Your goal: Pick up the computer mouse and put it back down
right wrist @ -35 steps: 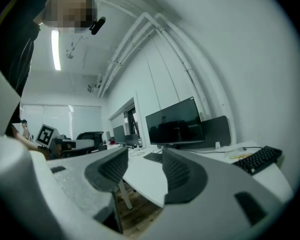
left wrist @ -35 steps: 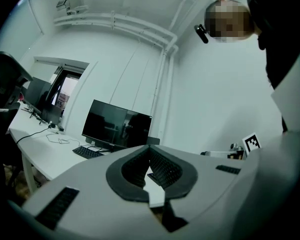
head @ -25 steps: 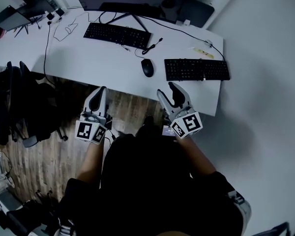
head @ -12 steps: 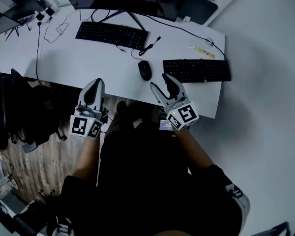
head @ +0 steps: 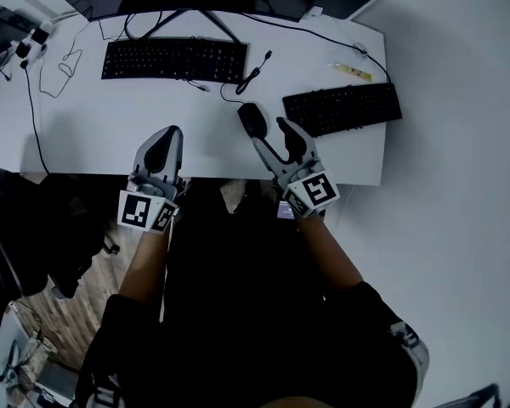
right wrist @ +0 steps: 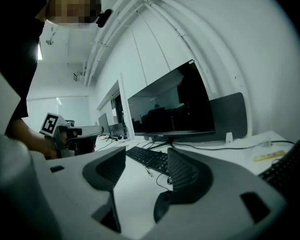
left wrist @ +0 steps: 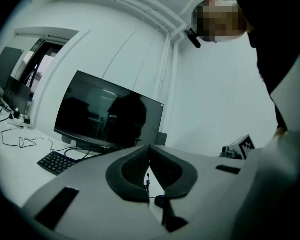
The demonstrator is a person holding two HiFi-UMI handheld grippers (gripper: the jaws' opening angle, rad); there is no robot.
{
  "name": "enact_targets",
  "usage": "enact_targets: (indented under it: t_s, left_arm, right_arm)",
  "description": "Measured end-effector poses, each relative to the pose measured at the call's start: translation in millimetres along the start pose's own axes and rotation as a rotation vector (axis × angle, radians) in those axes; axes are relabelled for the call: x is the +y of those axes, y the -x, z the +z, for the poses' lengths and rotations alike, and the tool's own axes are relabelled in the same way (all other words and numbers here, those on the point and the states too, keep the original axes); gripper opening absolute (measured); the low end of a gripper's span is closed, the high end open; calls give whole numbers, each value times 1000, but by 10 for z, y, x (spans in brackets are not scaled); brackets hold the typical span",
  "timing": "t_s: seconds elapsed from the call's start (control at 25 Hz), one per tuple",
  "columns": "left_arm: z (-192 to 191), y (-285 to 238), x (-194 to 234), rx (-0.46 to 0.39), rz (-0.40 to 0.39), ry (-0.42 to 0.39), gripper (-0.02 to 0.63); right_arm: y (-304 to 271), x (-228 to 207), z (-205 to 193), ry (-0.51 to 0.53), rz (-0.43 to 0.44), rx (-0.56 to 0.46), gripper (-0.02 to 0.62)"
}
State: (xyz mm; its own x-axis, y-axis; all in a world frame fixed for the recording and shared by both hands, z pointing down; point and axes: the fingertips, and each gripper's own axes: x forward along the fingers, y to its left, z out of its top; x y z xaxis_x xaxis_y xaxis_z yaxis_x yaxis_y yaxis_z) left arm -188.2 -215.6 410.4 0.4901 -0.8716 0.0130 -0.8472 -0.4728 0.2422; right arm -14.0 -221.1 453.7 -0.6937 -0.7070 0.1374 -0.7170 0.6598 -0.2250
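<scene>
The black computer mouse [head: 253, 119] lies on the white desk [head: 76, 134], its cable running back toward the keyboard. My right gripper [head: 271, 136] points at it from the desk's near edge, tips just short of it. Its jaws have just been opening and hold nothing. In the right gripper view the right gripper [right wrist: 146, 154] shows a wide gap, and the mouse [right wrist: 161, 212] sits low ahead, partly behind the right finger. My left gripper [head: 165, 136] hovers over the desk edge further left, empty, and in its own view the left gripper [left wrist: 150, 149] has its tips together.
One black keyboard [head: 174, 59] lies at the back left, a second keyboard [head: 344, 107] right of the mouse. A dark monitor [right wrist: 172, 104] stands at the back. Loose cables [head: 253, 76] trail near the mouse, and a small yellow item [head: 350, 70] rests at the back right.
Both grippers have moved forward from below the desk edge to over it. The right one now nearly reaches the mouse, with its jaws a little wider.
</scene>
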Motion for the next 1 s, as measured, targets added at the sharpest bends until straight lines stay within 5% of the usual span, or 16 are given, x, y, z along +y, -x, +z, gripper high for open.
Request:
enact_targets:
  t_s: [0.4, 0.68, 1.0]
  left_arm:
    - [-426, -491, 278, 116, -192, 64, -5]
    - [-685, -606, 202, 166, -339, 36, -5]
    - [-985, -641, 236, 217, -424, 70, -5]
  right_arm:
    - [-483, -272, -595, 36, -145, 169, 308]
    - [-574, -458, -1148, 88, -227, 327, 310]
    - [-647, -559, -1520, 120, -271, 439, 314]
